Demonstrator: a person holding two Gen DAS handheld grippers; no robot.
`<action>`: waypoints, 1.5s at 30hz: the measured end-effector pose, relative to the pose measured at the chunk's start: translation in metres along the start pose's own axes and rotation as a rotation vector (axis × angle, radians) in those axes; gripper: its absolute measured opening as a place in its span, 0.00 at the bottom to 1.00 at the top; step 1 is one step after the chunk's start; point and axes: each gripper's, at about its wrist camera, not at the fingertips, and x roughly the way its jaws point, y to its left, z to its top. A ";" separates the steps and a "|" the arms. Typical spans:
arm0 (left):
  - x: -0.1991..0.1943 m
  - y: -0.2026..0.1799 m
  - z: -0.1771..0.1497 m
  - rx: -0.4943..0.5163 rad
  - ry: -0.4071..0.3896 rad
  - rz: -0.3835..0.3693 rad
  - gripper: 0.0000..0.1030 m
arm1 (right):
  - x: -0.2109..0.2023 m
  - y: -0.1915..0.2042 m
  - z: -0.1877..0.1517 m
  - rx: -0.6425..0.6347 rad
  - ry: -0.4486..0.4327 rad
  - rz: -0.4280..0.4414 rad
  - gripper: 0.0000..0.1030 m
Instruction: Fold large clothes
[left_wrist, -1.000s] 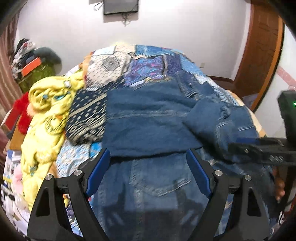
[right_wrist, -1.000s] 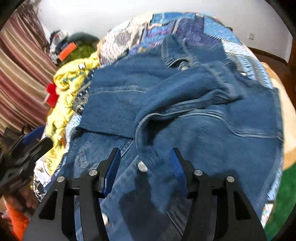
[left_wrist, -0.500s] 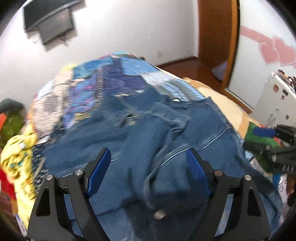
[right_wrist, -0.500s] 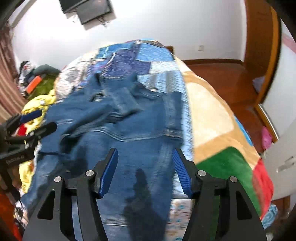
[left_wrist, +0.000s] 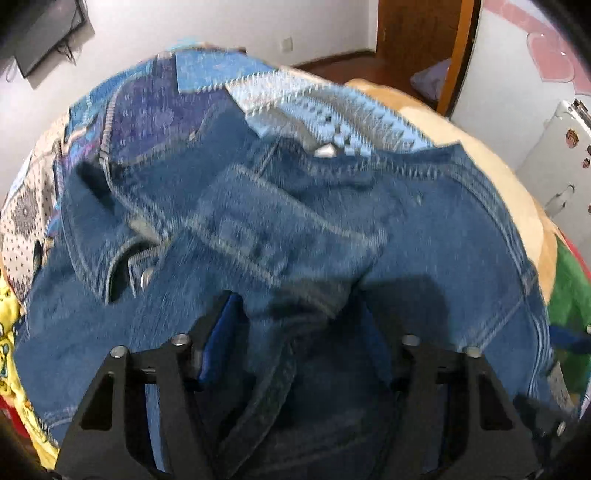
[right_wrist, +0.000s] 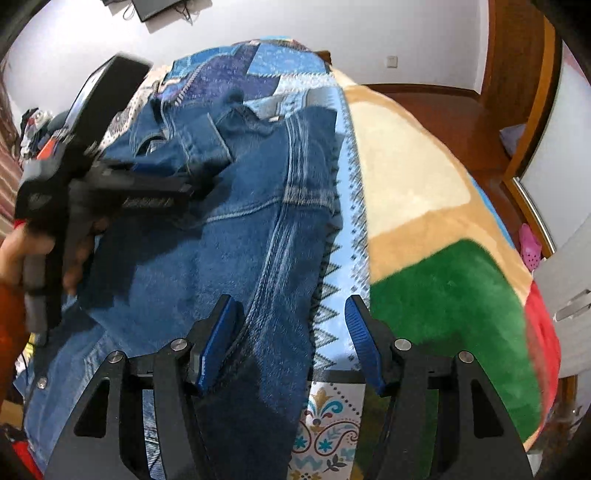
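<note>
Denim jacket (right_wrist: 236, 229), lengthwise, collar far end

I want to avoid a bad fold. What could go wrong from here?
1. The left hand-held gripper has a thick bunch of the denim jacket between its fingers; it may pinch several layers and drag the whole garment.
2. The right hand-held gripper is open over the jacket's edge and the patchwork blanket; it could catch the blanket too.

One denim jacket (left_wrist: 424, 236), two grippers (left (left_wrist: 295, 332), right (right_wrist: 291, 332)), one bedspread (right_wrist: 424, 206).
</note>
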 end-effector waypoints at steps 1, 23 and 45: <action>0.000 0.001 0.001 -0.006 -0.004 0.008 0.39 | 0.000 0.001 -0.001 -0.004 -0.002 -0.004 0.58; -0.210 0.171 -0.115 -0.342 -0.327 0.119 0.15 | 0.003 0.010 0.002 -0.014 0.026 -0.078 0.62; -0.127 0.214 -0.294 -0.578 0.045 0.097 0.54 | -0.001 0.011 0.011 0.017 0.067 -0.101 0.69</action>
